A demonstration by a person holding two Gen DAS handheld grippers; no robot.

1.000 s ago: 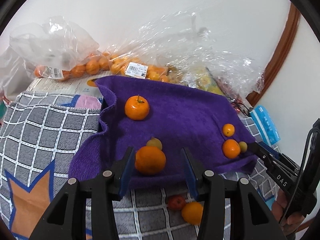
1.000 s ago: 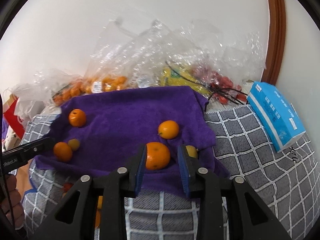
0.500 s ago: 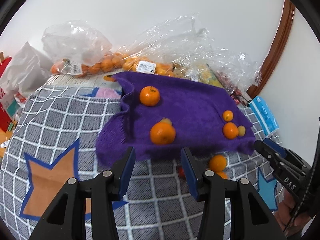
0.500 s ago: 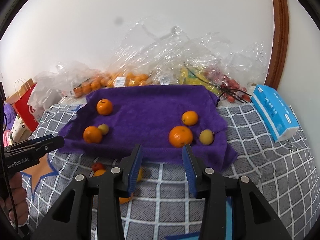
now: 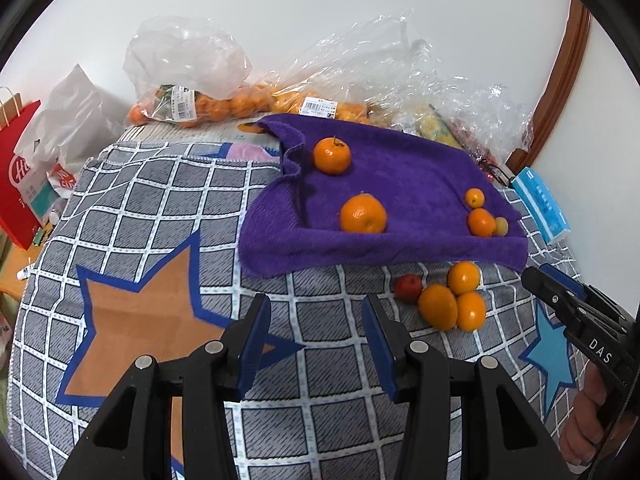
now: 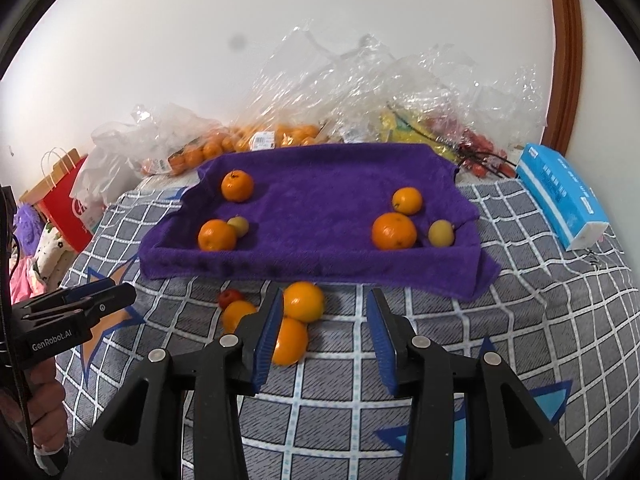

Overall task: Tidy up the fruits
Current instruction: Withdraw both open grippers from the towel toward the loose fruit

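A purple towel [image 5: 400, 184] [image 6: 320, 200] lies on the checked blanket with several oranges and two small yellowish fruits on it, in a left group [image 6: 217, 234] and a right group [image 6: 394, 231]. In front of the towel a loose pile of three oranges [image 5: 438, 306] [image 6: 304, 302] and a small red fruit [image 5: 408, 288] rests on the blanket. My left gripper [image 5: 316, 320] is open over bare blanket, left of the pile. My right gripper [image 6: 325, 312] hangs just short of the pile, its jaws opening, with nothing pressed between them.
Clear plastic bags of oranges [image 5: 208, 106] [image 6: 256, 140] and other produce line the white wall behind the towel. A blue tissue box [image 6: 560, 192] lies to the right. A red paper bag [image 5: 20, 192] stands off the left edge of the blanket [image 5: 160, 208].
Both grippers have pulled back from the towel, leaving the oranges that stood between their jaws lying on it. The right jaws have widened. The loose pile has come into view.
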